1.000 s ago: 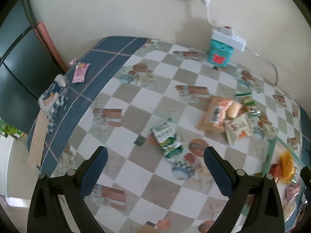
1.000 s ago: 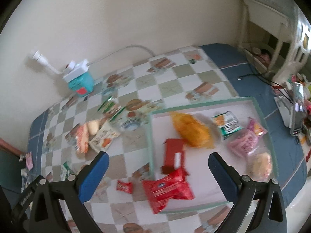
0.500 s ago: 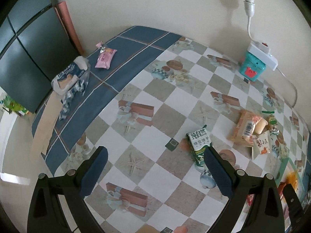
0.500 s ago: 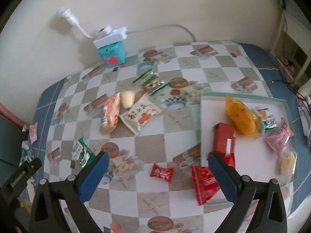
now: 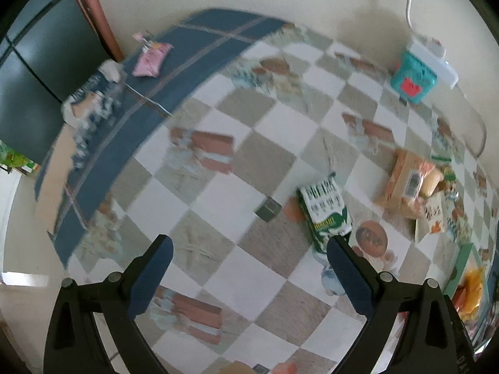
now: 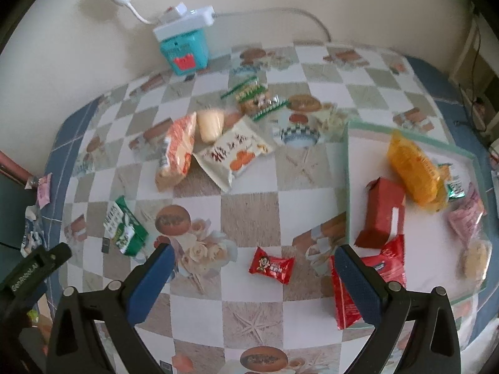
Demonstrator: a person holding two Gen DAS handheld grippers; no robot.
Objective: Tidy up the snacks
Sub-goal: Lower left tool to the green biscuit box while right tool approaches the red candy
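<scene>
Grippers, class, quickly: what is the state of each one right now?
Left gripper: open, holding nothing.
Right gripper: open, holding nothing.

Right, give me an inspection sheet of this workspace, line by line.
Surface: table under a checkered cloth with a blue border.
Job's things: tray holds an orange bag, red box and other packets; a green packet, a small red candy and a cluster of snacks lie loose on the cloth.
Clutter: teal box by the wall.
Grippers: left claw and right claw open, empty, above the table.
Cables: power strip on the teal box, its cord along the wall.
Surroundings: cream wall; dark panels at left.
</scene>
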